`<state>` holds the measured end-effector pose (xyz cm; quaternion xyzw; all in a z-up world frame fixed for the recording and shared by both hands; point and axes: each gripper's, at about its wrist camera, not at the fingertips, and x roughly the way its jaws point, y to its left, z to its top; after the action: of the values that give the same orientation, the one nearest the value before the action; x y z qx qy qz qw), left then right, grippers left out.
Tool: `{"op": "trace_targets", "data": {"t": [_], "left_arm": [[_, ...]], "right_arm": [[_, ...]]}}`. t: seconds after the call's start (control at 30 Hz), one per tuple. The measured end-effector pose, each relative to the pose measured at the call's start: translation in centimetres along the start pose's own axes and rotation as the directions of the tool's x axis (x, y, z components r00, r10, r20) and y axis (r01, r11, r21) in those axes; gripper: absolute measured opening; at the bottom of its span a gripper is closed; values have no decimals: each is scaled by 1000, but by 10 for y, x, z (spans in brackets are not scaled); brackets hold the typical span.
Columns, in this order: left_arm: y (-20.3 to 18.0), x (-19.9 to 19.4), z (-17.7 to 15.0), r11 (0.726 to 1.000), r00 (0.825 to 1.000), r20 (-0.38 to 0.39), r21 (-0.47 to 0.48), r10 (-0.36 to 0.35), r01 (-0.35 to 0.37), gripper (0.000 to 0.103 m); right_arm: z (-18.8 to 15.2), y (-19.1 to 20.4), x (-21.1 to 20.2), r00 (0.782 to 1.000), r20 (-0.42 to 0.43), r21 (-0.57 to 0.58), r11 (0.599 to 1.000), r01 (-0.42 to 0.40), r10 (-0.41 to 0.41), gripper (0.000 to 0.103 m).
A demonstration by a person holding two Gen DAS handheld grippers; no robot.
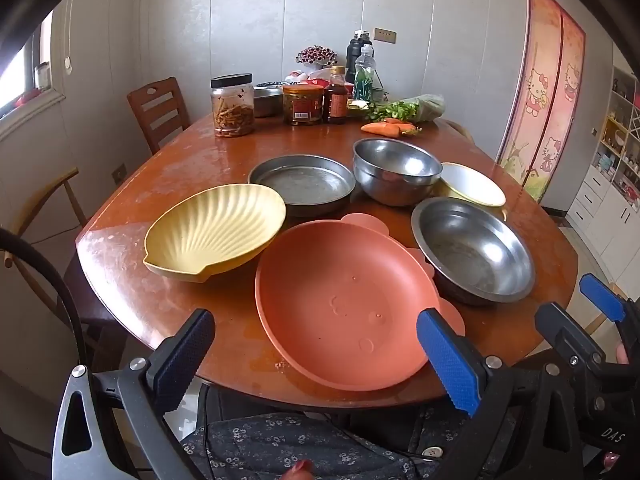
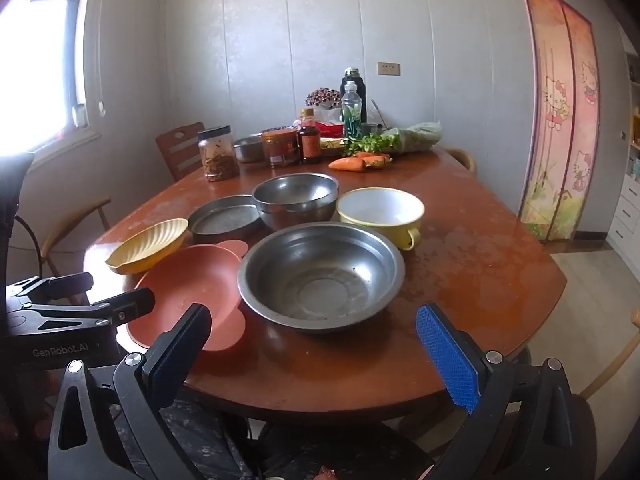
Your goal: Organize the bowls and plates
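On the brown table (image 1: 132,276) lie an orange bear-shaped plate (image 1: 340,300) at the front, a yellow shell-shaped dish (image 1: 216,232) to its left, a flat steel pan (image 1: 302,182), a deep steel bowl (image 1: 394,168), a wide steel bowl (image 1: 474,248) and a yellow-rimmed white bowl (image 1: 474,184). My left gripper (image 1: 316,356) is open and empty, just before the orange plate's near rim. My right gripper (image 2: 312,354) is open and empty, before the wide steel bowl (image 2: 320,274). The orange plate (image 2: 192,292), shell dish (image 2: 150,244) and white bowl (image 2: 382,210) show there too.
Jars (image 1: 232,106), sauce bottles (image 1: 336,96), a water bottle, carrots (image 1: 382,128) and greens crowd the table's far end. Wooden chairs (image 1: 158,112) stand at the left. A Hello Kitty door curtain (image 1: 548,92) hangs at the right. The right gripper shows at the left wrist view's edge (image 1: 588,320).
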<state>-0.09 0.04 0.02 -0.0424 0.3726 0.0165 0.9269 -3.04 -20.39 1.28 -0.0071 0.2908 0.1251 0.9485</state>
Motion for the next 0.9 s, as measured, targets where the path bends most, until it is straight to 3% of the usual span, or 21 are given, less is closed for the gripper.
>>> {"op": "trace_targets", "data": {"t": [0.9], "left_arm": [[0,-3,-2,1000,1000,0,3,19,-19,102]], "right_arm": [[-3,3,6,999,-26,15,999,-36,37,103]]}}
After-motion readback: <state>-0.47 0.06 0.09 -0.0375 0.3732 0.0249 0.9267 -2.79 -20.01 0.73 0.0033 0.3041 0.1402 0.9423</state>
